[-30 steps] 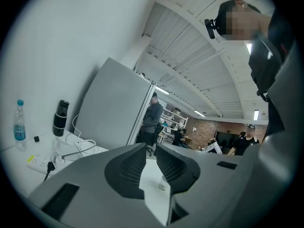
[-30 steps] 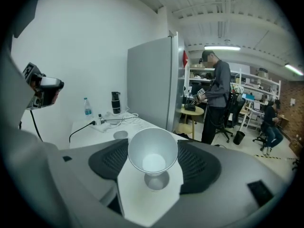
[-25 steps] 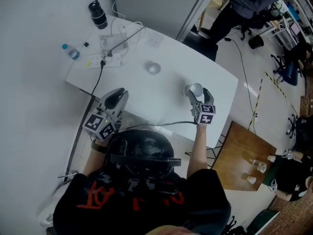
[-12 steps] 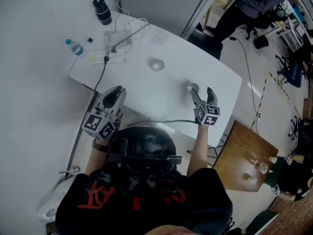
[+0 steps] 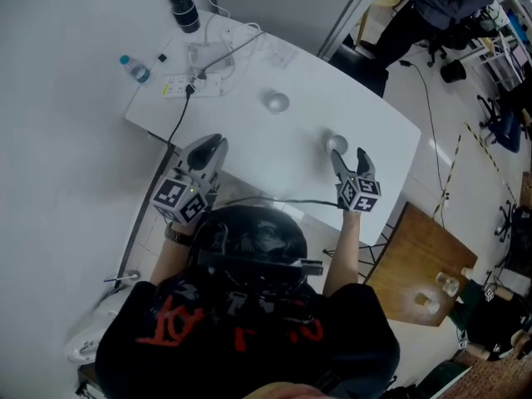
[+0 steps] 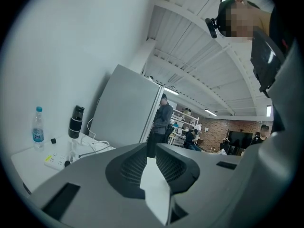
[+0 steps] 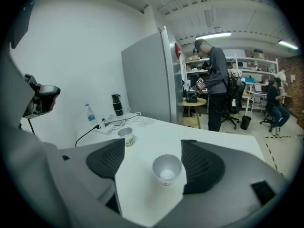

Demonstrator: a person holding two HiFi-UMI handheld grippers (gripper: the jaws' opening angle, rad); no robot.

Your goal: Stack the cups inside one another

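Two white paper cups stand upright and apart on the white table [image 5: 249, 152]. The near cup [image 5: 336, 145] [image 7: 166, 169] stands between the jaws of my right gripper [image 5: 349, 157] [image 7: 153, 148]. Those jaws have just been closing, but they are wide apart and the left pad is well clear of the cup, so the gripper is open. The far cup [image 5: 277, 101] [image 7: 126, 136] stands further back and to the left. My left gripper [image 5: 209, 150] [image 6: 148, 149] hovers at the table's near left edge, its jaws only a narrow slit apart with nothing between them.
At the table's far left corner lie a power strip [image 5: 184, 84] with cables, a water bottle [image 5: 133, 66] and a black flask [image 5: 184, 8]. A person [image 7: 216, 87] stands beyond the table beside a grey cabinet [image 7: 147, 80]. A wooden table [image 5: 420, 264] is at the right.
My right gripper's jaws stand wider around the near cup than a second ago, and it has shifted slightly. Both cups and the left gripper have kept their places.
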